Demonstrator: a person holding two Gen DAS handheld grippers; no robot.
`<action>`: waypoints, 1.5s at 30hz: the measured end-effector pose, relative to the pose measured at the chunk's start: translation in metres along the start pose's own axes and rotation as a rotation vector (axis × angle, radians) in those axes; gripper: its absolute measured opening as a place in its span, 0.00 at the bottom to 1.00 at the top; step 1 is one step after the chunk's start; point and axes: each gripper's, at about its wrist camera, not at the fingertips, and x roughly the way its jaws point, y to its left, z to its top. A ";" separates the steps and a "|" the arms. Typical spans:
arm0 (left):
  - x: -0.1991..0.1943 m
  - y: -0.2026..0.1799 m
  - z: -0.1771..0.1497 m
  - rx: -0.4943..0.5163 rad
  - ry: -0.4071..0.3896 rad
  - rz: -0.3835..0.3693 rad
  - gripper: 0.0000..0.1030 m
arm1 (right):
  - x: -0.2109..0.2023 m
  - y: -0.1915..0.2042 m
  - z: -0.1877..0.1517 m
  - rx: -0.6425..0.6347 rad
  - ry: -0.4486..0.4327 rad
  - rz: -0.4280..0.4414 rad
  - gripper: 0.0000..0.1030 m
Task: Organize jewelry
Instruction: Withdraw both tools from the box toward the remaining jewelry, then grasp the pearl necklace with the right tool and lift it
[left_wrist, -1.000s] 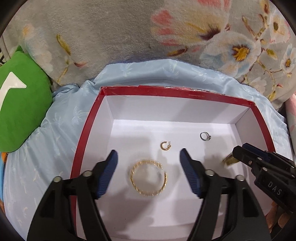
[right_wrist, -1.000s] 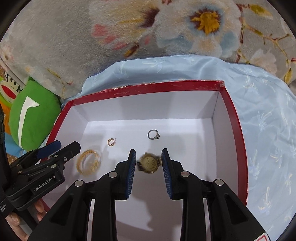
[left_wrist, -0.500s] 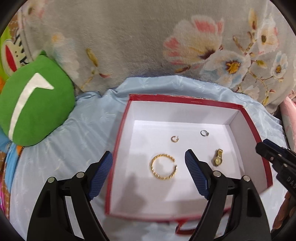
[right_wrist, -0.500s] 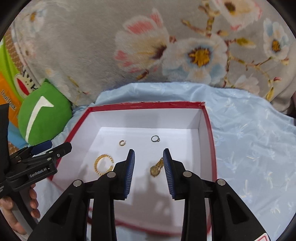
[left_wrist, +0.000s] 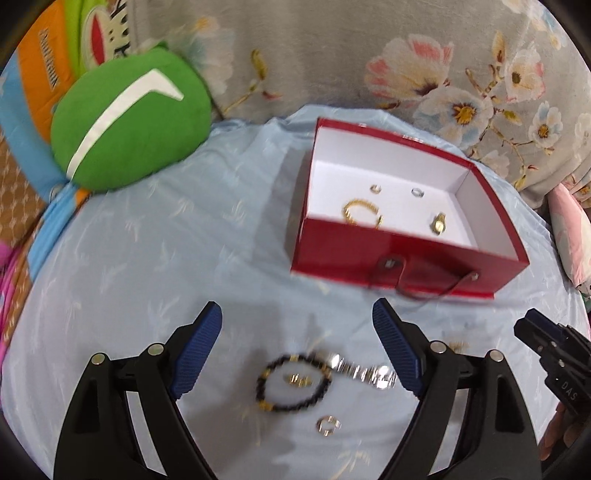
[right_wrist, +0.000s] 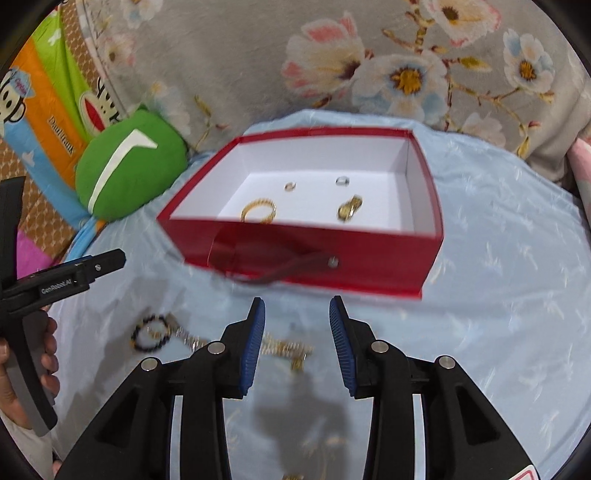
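On blue sheet (left_wrist: 147, 258), before red box (left_wrist: 406, 258): bead bracelet (left_wrist: 291, 384), silver chain (left_wrist: 364, 371), small ring (left_wrist: 328, 424) seen. Left gripper (left_wrist: 297, 350) and right gripper (right_wrist: 297, 332) opening, nothing held. Bracelet judged light, floppy, slippery; best pinched across beads.

Glossy red cardboard box (left_wrist: 402, 254), shiny blue cloth (left_wrist: 184, 258), ribbed tongs pads (left_wrist: 197, 345).

The box's red front wall (left_wrist: 406, 247) hides part of my gold bracelet (left_wrist: 360, 208); the loose chain (right_wrist: 286, 349) at lower centre is blurred.
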 end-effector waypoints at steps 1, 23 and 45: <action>0.000 0.003 -0.007 -0.007 0.012 -0.002 0.79 | 0.004 0.000 -0.007 0.004 0.013 0.002 0.35; 0.010 0.017 -0.075 -0.037 0.131 -0.012 0.79 | 0.071 0.012 -0.025 0.044 0.093 0.003 0.54; 0.013 0.005 -0.076 -0.030 0.154 -0.052 0.79 | 0.073 0.028 -0.029 -0.175 0.202 0.023 0.42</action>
